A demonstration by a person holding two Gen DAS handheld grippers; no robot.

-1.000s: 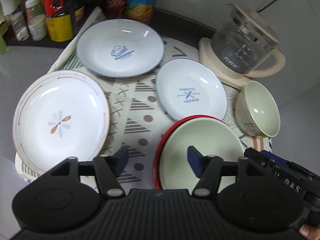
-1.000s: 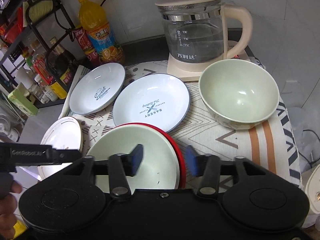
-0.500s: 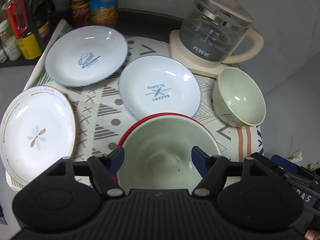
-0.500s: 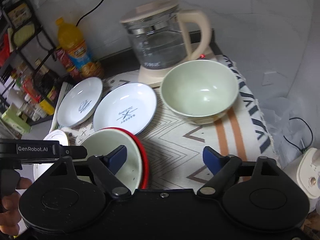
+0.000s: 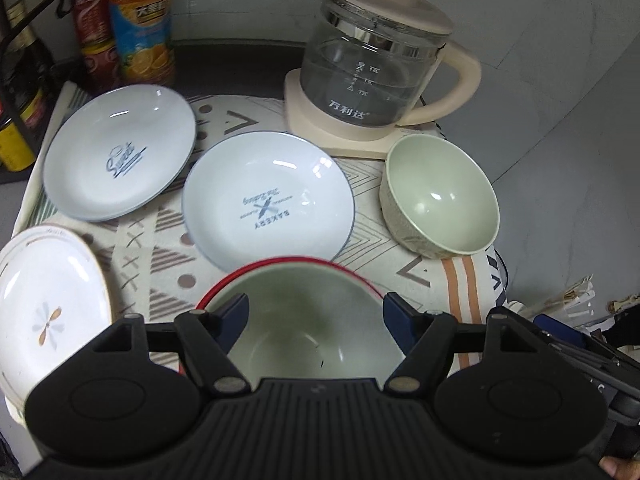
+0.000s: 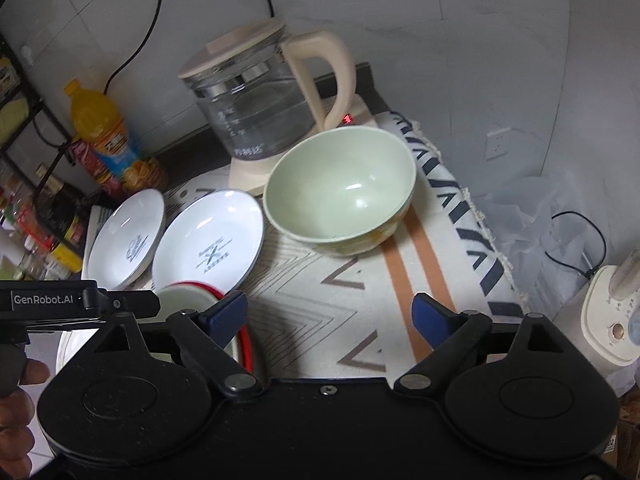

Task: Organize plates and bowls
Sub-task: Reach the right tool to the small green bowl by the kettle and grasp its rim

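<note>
Two pale green bowls are waiting on the cloth-covered bench (image 6: 360,300): one is sitting in a red-rimmed plate (image 5: 280,261) directly under the left tongs (image 5: 315,314), whose jaws are standing spread around its rim without pressing. The right tongs (image 6: 330,314) have just been opening and are hanging wide with nothing between them, the other green bowl (image 6: 340,188) lying ahead beside the glass kettle (image 6: 256,120). Advancing squarely over its near rim looks wise. The near bowl (image 5: 308,320) is partly hiding behind the left tongs.
</note>
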